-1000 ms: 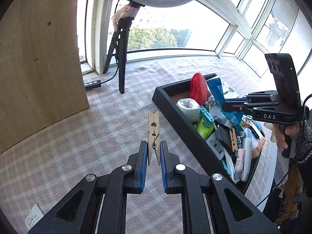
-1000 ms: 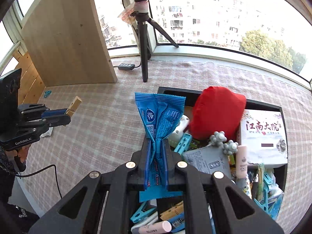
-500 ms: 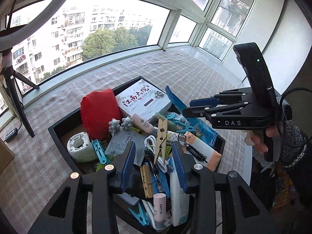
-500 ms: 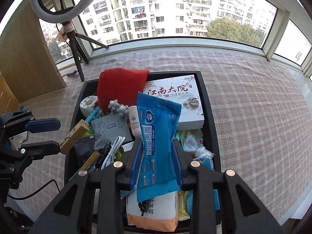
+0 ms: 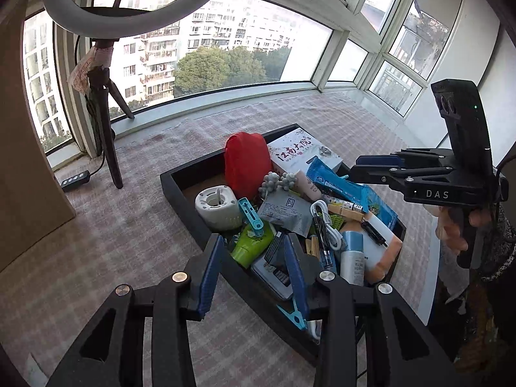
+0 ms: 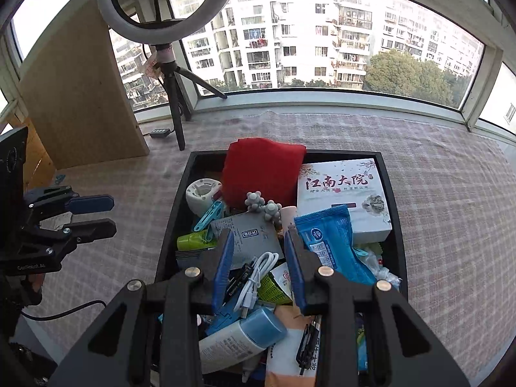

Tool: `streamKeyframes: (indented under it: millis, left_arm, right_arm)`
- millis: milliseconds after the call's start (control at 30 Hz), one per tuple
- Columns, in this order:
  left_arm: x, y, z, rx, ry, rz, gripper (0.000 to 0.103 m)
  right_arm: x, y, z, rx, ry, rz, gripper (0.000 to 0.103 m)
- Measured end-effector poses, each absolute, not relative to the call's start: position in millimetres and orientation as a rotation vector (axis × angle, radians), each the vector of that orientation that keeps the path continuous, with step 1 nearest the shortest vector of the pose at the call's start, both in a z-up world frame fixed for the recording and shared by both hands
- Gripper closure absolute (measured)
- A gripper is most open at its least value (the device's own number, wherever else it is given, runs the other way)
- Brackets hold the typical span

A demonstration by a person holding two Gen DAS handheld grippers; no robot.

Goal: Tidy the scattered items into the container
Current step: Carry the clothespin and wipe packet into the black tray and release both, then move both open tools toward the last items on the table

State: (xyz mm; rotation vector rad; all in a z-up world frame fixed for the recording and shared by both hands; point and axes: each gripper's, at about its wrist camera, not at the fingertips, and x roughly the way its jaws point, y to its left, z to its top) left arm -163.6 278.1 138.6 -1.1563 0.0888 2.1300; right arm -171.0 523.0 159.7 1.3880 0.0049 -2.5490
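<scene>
The black container (image 5: 180, 190) (image 6: 174, 206) is heaped with items. A wooden clothespin (image 5: 346, 213) lies on the pile. A blue snack packet (image 6: 332, 245) (image 5: 342, 187) lies on top beside a white printed box (image 6: 342, 193). My left gripper (image 5: 254, 251) is open and empty over the container's near rim. It also shows in the right wrist view (image 6: 93, 214) left of the container. My right gripper (image 6: 259, 248) is open and empty above the pile. It also shows in the left wrist view (image 5: 371, 166), over the container's far right side.
A red cloth (image 6: 261, 171), a white round holder (image 5: 217, 206), a white cable (image 6: 254, 274) and a blue-capped bottle (image 6: 238, 338) lie in the container. A ring light tripod (image 6: 175, 113) and a wooden board (image 6: 80, 96) stand at the back left on the checked cloth.
Both grippers opened. The clothespin left my left gripper and the blue packet left my right gripper; both now lie in the container. My left gripper pulled back toward the near rim.
</scene>
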Motion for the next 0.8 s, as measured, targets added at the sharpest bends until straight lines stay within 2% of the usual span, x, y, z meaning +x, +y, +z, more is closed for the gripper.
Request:
streamKeyframes:
  millis: [133,300,333,367,433,633,800]
  left_arm:
    - [-169.0,206.7,132.4,-1.206,0.049,2.231,0.067]
    - [-174.6,97.6,121.2,-1.286,0.015,2.392,0.067]
    - [-175.2,75.7,118.1,-1.307,0.013,2.423,0.067]
    - [-175.6,52.4,114.5,-1.330,0.011,2.452,0.067]
    - [-176.3,11.3,107.4,-1.376,0.028,2.487,0.067]
    - [-187.4,-97.6,83.1,-1.501,0.100,2.568,0.067]
    - [-210.6,-160.9,64.7,-1.563,0.123,2.595,0.065]
  right_arm:
    - [-181.5,464.3,157.4,1.337,0.110,-2.418,0.071]
    - [-185.0,355.0,147.4,1.231,0.342,-2.187,0.070]
    - [-182.5,329.1,143.6,1.205,0.392,-2.124,0.066]
    - [-179.1,302.8,139.2,1.181,0.441,-2.053,0.058]
    - [-169.3,250.0,129.6,1.130,0.551,-1.920,0.051]
    - [-130.2,111.5,98.8,0.943,0.872,-1.606,0.040]
    - [-125.3,39.8,72.4,0.875,0.972,-1.423,0.040]
